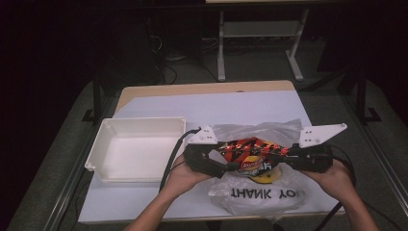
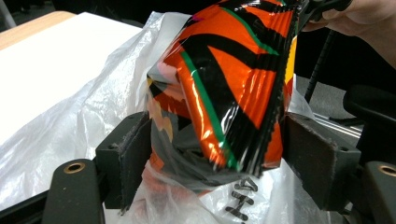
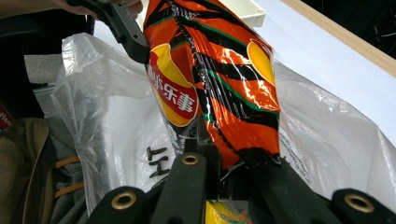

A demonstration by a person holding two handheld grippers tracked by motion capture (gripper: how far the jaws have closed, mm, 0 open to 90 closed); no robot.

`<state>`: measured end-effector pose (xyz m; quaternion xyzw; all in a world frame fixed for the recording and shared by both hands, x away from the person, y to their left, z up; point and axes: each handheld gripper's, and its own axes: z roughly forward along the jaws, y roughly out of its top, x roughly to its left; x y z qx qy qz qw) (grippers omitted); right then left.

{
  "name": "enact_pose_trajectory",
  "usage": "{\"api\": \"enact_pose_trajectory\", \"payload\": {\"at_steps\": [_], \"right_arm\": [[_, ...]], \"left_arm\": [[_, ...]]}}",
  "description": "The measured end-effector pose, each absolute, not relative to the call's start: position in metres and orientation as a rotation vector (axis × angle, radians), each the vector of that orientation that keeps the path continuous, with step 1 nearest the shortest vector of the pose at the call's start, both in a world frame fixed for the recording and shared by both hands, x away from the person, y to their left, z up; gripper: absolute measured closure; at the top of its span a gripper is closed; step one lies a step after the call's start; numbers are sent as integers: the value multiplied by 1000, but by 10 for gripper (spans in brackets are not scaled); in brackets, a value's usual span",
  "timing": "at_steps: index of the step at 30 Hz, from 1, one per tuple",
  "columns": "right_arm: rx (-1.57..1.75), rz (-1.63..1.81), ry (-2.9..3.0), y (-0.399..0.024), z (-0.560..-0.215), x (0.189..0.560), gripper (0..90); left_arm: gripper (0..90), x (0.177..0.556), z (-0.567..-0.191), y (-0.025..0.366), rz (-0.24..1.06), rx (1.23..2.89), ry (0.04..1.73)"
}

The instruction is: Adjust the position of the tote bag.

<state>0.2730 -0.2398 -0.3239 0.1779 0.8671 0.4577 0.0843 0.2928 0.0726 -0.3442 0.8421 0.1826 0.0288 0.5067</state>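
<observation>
Near the person, both hands hold one orange and black chip bag (image 1: 248, 153) over a clear plastic bag (image 1: 260, 192) on the table. The left gripper (image 1: 226, 166) squeezes one end between its jaws. The right gripper (image 1: 293, 154) pinches the other end. Farther left, an empty white tray (image 1: 137, 149) sits on the white table cover (image 1: 211, 103).

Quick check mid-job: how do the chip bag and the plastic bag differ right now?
The chip bag is glossy orange with black stripes and opaque; the plastic bag is thin, whitish and see-through with black lettering. The chip bag is held up off the table between the left gripper and the right gripper, one at each end; the plastic bag lies crumpled on the table beneath it. The chip bag looks sealed and puffed; the plastic bag is limp. Both are flexible film.
</observation>
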Motion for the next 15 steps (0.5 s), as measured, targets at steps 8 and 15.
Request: {"api": "enact_pose_trajectory", "payload": {"at_steps": [8, 15], "right_arm": [[525, 1355, 2629, -237, -320, 273, 862], [491, 1356, 2635, -240, -313, 269, 855]], "left_arm": [[418, 295, -336, 66, 97, 2045, 395], [587, 296, -328, 70, 63, 2002, 400]]}}
